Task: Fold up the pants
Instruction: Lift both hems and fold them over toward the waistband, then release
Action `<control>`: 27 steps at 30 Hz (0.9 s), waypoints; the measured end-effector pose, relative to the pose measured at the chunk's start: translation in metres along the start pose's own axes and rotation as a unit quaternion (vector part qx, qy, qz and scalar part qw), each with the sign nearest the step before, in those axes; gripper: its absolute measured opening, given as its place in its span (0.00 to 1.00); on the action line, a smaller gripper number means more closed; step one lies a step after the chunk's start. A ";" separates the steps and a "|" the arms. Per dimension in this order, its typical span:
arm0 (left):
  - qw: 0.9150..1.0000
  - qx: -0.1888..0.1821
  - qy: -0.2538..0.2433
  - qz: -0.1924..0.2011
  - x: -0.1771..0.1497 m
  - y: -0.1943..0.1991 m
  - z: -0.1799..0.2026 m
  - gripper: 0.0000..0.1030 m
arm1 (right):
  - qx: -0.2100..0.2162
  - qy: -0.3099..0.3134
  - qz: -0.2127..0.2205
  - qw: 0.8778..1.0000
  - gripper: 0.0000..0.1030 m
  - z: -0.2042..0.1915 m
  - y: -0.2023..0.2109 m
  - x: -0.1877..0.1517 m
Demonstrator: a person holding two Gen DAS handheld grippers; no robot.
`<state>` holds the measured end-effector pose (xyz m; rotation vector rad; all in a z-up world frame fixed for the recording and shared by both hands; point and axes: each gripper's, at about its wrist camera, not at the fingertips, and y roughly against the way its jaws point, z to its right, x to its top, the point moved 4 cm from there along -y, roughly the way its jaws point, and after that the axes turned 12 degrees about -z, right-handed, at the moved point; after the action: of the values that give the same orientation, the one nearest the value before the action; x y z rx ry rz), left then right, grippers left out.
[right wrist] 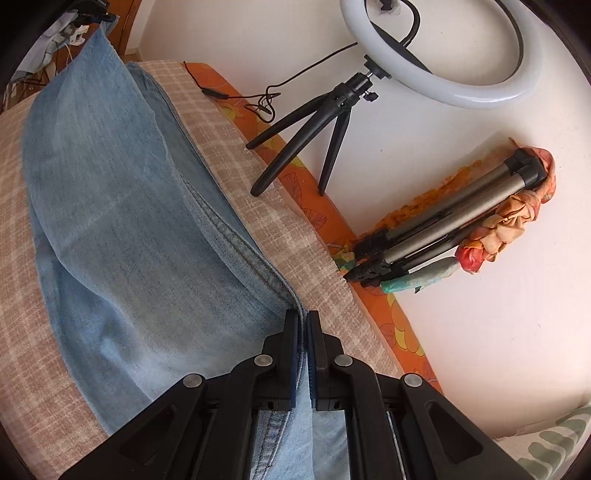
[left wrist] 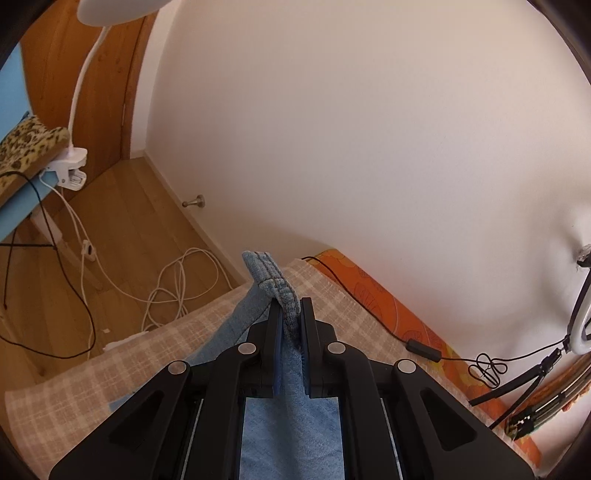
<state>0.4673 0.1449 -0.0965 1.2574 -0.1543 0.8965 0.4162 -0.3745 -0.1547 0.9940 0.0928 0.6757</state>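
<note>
Light blue denim pants [right wrist: 122, 206] lie on a beige checked cloth [right wrist: 258, 199], partly lifted. My right gripper [right wrist: 303, 317] is shut on a seamed edge of the pants. My left gripper [left wrist: 290, 306] is shut on a thick hemmed end of the pants [left wrist: 269, 277], held up above the cloth [left wrist: 147, 354]. In the right wrist view the denim stretches up toward the far upper left, where the other gripper [right wrist: 94, 9] shows dimly.
An orange patterned sheet [right wrist: 295, 173] edges the cloth by the white wall. A ring light on a small black tripod [right wrist: 332, 110] and a folded grey tripod [right wrist: 443, 229] stand there. White cables [left wrist: 177, 288] lie on the wooden floor to the left.
</note>
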 end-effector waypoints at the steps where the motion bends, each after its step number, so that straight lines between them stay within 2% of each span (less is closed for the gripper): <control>1: 1.000 0.009 -0.007 -0.003 0.003 -0.011 0.004 0.06 | 0.000 0.002 -0.005 1.000 0.01 0.001 -0.011 0.004; 7: 0.996 0.058 -0.054 -0.030 0.010 -0.068 0.028 0.07 | 0.014 0.000 -0.037 0.999 0.01 0.001 -0.068 0.016; 10: 0.994 0.078 -0.074 -0.028 0.011 -0.080 0.035 0.07 | 0.018 0.003 -0.047 0.999 0.01 -0.004 -0.085 0.018; 14: 0.992 0.087 -0.080 -0.037 0.009 -0.091 0.036 0.07 | 0.027 -0.003 -0.052 0.998 0.01 -0.003 -0.097 0.018; 16: 0.992 0.084 -0.083 -0.054 0.010 -0.099 0.036 0.10 | 0.028 -0.006 -0.054 0.998 0.01 -0.004 -0.100 0.017; 18: 0.991 0.079 -0.088 -0.069 0.012 -0.100 0.037 0.13 | 0.027 -0.006 -0.056 0.998 0.01 -0.004 -0.101 0.017; 19: 0.990 0.078 -0.091 -0.076 0.015 -0.099 0.037 0.22 | 0.027 -0.006 -0.057 0.998 0.01 -0.004 -0.102 0.018; 21: 0.989 0.072 -0.095 -0.085 0.022 -0.093 0.034 0.34 | 0.025 -0.007 -0.059 0.998 0.01 -0.003 -0.102 0.018; 25: 0.990 0.082 -0.099 -0.057 0.050 -0.066 0.017 0.36 | 0.024 -0.009 -0.061 0.998 0.02 -0.003 -0.102 0.019; 27: 0.992 0.074 -0.092 -0.045 0.063 -0.047 0.003 0.36 | 0.023 -0.009 -0.062 0.998 0.02 -0.004 -0.102 0.020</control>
<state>0.5404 0.1725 -0.0957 1.4742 -0.1772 0.7235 0.4795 -0.3973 -0.2340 1.0289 0.1539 0.5528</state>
